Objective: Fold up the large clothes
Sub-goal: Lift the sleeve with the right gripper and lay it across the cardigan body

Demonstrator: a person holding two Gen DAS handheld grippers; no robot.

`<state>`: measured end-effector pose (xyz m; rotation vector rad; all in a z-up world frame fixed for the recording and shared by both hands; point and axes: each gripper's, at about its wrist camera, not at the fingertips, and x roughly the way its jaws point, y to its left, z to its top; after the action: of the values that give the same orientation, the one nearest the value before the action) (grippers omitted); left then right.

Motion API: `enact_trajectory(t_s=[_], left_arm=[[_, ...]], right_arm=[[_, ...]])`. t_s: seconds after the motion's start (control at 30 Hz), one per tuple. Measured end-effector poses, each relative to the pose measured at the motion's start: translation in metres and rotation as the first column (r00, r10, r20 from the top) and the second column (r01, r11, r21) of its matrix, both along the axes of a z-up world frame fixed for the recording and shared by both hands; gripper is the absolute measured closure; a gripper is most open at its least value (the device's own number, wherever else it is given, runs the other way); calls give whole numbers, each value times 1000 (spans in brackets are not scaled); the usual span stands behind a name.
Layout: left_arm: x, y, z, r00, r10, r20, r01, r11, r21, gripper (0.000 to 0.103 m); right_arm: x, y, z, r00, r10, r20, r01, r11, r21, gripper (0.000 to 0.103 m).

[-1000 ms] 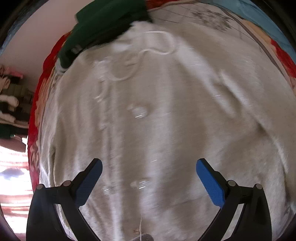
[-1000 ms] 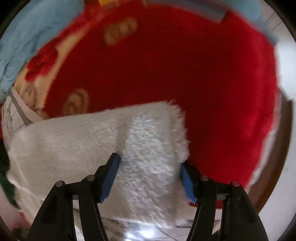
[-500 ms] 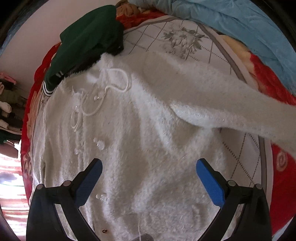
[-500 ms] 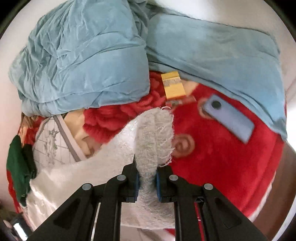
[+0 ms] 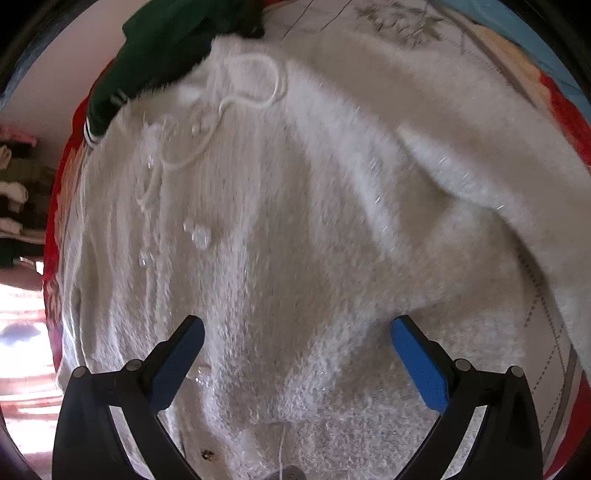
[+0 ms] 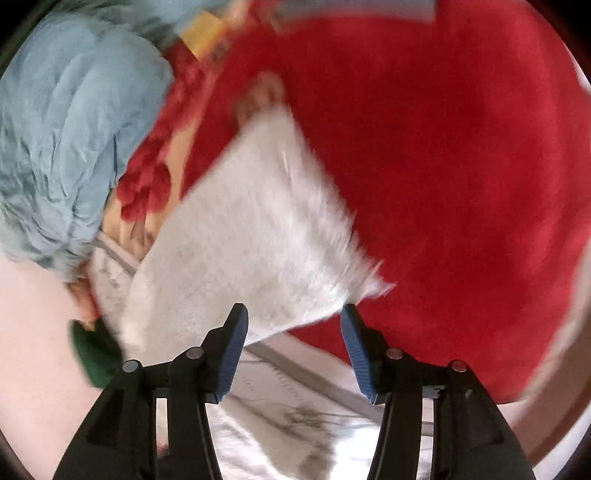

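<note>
One white fuzzy sweater (image 5: 295,229) lies on the bed (image 6: 443,147); left tongs (image 5: 295,350) spread, right tongs (image 6: 293,332) opening, its sleeve (image 6: 251,229) unpinched.

spread flat over most of the bed, a fuzzy sweater (image 5: 295,229), drawstring (image 5: 236,99) looped near its far end. dark garment (image 5: 166,48) bunched at the far left, just touching the sweater's far edge. one sleeve (image 5: 480,162) lying across from the far middle out to the right, over the sweater body. patterned sheet (image 5: 517,369) underneath, showing near right. in the right wrist view, sleeve end (image 6: 255,236) resting on a plush blanket (image 6: 443,147), crumpled quilt (image 6: 66,129) off to the left, small box (image 6: 201,31) at the far edge beside the quilt.
</note>
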<state>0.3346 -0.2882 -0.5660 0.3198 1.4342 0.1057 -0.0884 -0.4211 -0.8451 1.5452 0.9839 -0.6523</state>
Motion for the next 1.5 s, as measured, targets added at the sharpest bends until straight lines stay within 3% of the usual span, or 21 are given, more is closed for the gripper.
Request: enact_trajectory(t_s=[0.03, 0.07, 0.1, 0.2, 0.27, 0.3, 0.4, 0.5, 0.67, 0.8, 0.83, 0.93, 0.97, 1.13, 1.27, 1.3, 1.33, 1.37, 1.43, 1.5], left_arm=[[0, 2, -2, 1000, 10, -7, -10, 1000, -4, 0], [1, 4, -3, 1000, 20, -9, -20, 1000, -8, 0], [2, 6, -5, 1000, 29, -11, -29, 999, -16, 0], [7, 8, -3, 999, 42, -5, -42, 999, -17, 0], [14, 9, 0, 999, 51, 10, -50, 999, -20, 0], [16, 9, 2, 998, 53, 20, -53, 998, -18, 0], [28, 11, 7, 998, 62, 29, -61, 998, -21, 0], [36, 18, 15, 996, 84, 29, -83, 996, -41, 0], [44, 36, 39, 991, 124, 42, -120, 989, -89, 0], [47, 63, 65, 985, 159, 70, -150, 981, -126, 0], [47, 75, 71, 982, 169, 83, -158, 979, -127, 0], [45, 112, 81, 972, 208, 114, -195, 974, -111, 0], [43, 128, 83, 966, 226, 123, -215, 971, -102, 0], [30, 212, 79, 929, 348, 122, -342, 937, -66, 0], [8, 286, 65, 881, 460, 110, -459, 888, -35, 0], [0, 306, 59, 866, 490, 101, -490, 871, -27, 0], [-5, 318, 56, 855, 510, 96, -510, 860, -23, 0], [-12, 337, 50, 839, 537, 89, -538, 843, -14, 0], [-20, 355, 43, 824, 561, 80, -563, 827, -5, 0], [-29, 372, 36, 812, 580, 68, -582, 814, 1, 0]], right_arm=[[-4, 4, -20, 998, -46, 35, 46, 999, 11, 49], [8, -35, -11, 994, -82, 75, 82, 997, 11, 46], [0, -33, -25, 979, -155, 132, 158, 987, -8, 45], [-9, -51, -10, 922, -317, 222, 327, 945, -10, 46], [-29, -49, 4, 900, -344, 267, 368, 929, -45, 76], [-33, -44, 7, 907, -320, 274, 349, 935, -63, 94], [-35, -30, 39, 920, -257, 297, 308, 942, -137, 94], [-41, -26, 97, 922, -190, 337, 268, 943, -199, 94], [-4, -1, 185, 925, -10, 379, 130, 947, -293, 94], [72, 50, 244, 905, 172, 388, -25, 934, -356, 94], [113, 60, 253, 899, 206, 386, -58, 930, -362, 94], [187, 123, 275, 856, 373, 358, -226, 892, -391, 94], [206, 149, 278, 840, 427, 336, -280, 870, -407, 94], [301, 304, 271, 675, 712, 192, -590, 678, -439, 94], [348, 434, 232, 493, 868, 53, -766, 462, -447, 94], [356, 477, 215, 424, 905, 29, -811, 393, -434, 94], [365, 510, 206, 371, 929, -8, -838, 331, -433, 94], [371, 531, 199, 341, 940, -28, -850, 295, -436, 94], [374, 583, 174, 227, 968, -105, -891, 163, -425, 94], [367, 625, 147, 136, 973, -186, -912, 49, -407, 94]])
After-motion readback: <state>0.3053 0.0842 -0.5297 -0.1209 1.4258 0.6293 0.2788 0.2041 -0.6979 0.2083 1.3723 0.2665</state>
